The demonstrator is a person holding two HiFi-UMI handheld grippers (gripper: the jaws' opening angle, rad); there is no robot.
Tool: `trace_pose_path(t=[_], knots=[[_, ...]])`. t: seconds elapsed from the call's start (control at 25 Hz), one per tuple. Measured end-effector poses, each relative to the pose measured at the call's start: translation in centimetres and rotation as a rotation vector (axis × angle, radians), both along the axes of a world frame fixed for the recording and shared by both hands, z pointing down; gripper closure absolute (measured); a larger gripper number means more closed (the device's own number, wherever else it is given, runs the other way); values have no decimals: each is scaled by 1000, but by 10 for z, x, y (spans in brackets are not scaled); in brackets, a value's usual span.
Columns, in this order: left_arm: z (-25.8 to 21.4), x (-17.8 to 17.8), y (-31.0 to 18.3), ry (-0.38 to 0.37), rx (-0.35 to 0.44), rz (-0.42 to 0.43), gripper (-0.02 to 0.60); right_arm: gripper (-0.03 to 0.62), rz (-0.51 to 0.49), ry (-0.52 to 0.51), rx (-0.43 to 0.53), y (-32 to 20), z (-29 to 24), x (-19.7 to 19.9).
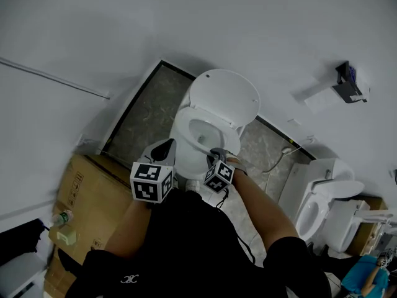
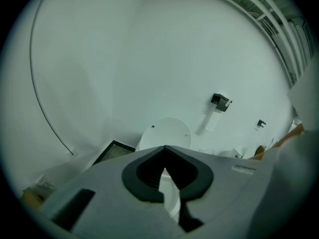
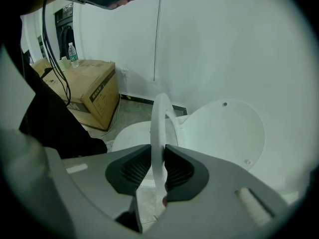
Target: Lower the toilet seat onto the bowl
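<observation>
A white toilet stands against the wall with its lid [image 1: 224,97] raised. The bowl [image 1: 186,132] lies open below it. In the right gripper view the white toilet seat [image 3: 160,118] shows edge-on as a thin ring, lifted off the bowl [image 3: 130,136], with the lid [image 3: 224,133] behind it. My right gripper [image 3: 158,151] is shut on the seat's front rim, one pad on each side. It sits at the bowl's front [image 1: 217,155]. My left gripper [image 1: 164,151] hovers left of the bowl, shut and holding nothing [image 2: 164,148].
Cardboard boxes [image 1: 93,191] with a bottle [image 1: 62,218] stand at the left. A second toilet [image 1: 322,203] stands at the right. A paper holder [image 1: 347,82] hangs on the wall, and a hose [image 1: 279,157] hangs beside the bowl. Dark floor tiles [image 1: 142,113] lie left of the toilet.
</observation>
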State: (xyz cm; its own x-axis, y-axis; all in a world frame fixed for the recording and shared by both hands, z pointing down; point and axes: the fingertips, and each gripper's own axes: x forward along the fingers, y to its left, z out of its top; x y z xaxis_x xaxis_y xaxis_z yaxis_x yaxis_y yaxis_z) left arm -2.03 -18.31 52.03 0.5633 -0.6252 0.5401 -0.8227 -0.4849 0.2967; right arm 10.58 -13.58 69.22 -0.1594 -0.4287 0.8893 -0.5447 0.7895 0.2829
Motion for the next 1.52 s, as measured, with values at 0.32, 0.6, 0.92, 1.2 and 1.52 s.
trace_pose_path(t=[0.32,0.6,0.92,1.2,1.52], knots=[[32,-27,9,7,-58,-75,572,484,-64,18,-117,41,53,-19],[74,-56,27,-8,-111,-136,572,477,-86,75,-192,75,102,-40],[123,-86,39,-20,-165,-208,572,456,-104,75,-238,94,149,-55],[164,-83,39,-30,-194,-208,572,451,-143,65,-286,114,199,-66],[205,-65,36,-35,-218,-165,572,468,-159,53,-341,123,254,-72]])
